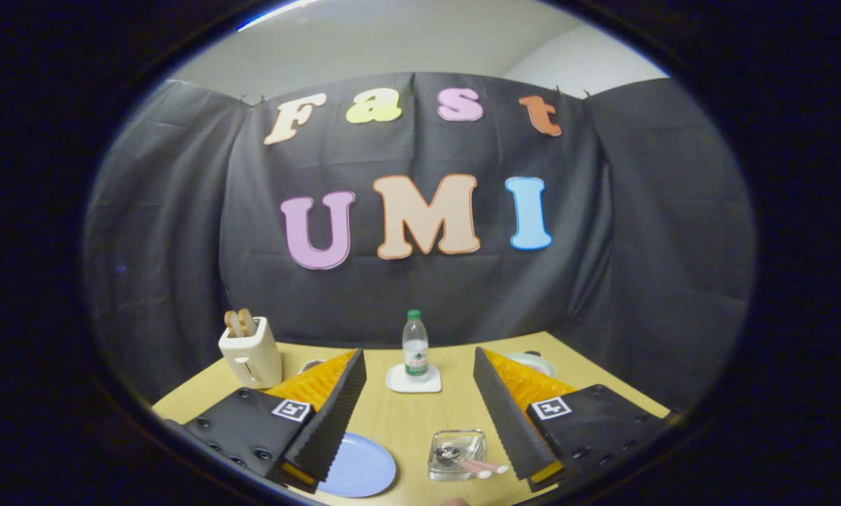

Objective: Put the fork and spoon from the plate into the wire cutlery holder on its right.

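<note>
Two fingers spread wide, gripper (420, 414) released, nothing clasped, held high above table (406, 414) with everything well below. Plate (360, 467) just below left finger, looks bare, partly hidden by that finger. Clear cutlery holder (457, 455) beside right finger, between the two, with pink handles (487, 467) poking out toward right finger; likely fork and spoon already dropped in, cannot separate them. Probably pulled clear because deposit done. Bottle (415, 348) upright on white coaster (413, 380) beyond fingers; toaster (251, 351) beyond left finger.
</note>
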Demonstrator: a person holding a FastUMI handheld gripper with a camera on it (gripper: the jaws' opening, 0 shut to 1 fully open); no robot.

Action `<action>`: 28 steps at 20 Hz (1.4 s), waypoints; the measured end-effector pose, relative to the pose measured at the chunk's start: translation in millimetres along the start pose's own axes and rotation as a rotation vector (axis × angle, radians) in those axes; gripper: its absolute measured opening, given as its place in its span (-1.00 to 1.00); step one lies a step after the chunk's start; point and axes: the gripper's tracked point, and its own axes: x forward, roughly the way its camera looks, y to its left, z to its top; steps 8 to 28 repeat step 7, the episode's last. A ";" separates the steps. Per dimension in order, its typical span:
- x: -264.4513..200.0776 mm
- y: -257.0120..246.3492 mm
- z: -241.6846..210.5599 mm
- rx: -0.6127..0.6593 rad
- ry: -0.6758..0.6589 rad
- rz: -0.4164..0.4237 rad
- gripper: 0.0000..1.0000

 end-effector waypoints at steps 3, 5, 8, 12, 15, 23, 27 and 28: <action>-0.4 -4.2 9.6 -0.001 -0.032 -0.009 0.94; -2.1 -8.8 14.5 0.022 -0.044 -0.019 0.94; -1.3 -16.4 19.0 0.033 -0.059 -0.035 0.94; -1.3 -16.4 19.0 0.033 -0.059 -0.035 0.94; -1.3 -16.4 19.0 0.033 -0.059 -0.035 0.94; -1.3 -16.4 19.0 0.033 -0.059 -0.035 0.94; -1.3 -16.4 19.0 0.033 -0.059 -0.035 0.94; -1.3 -16.4 19.0 0.033 -0.059 -0.035 0.94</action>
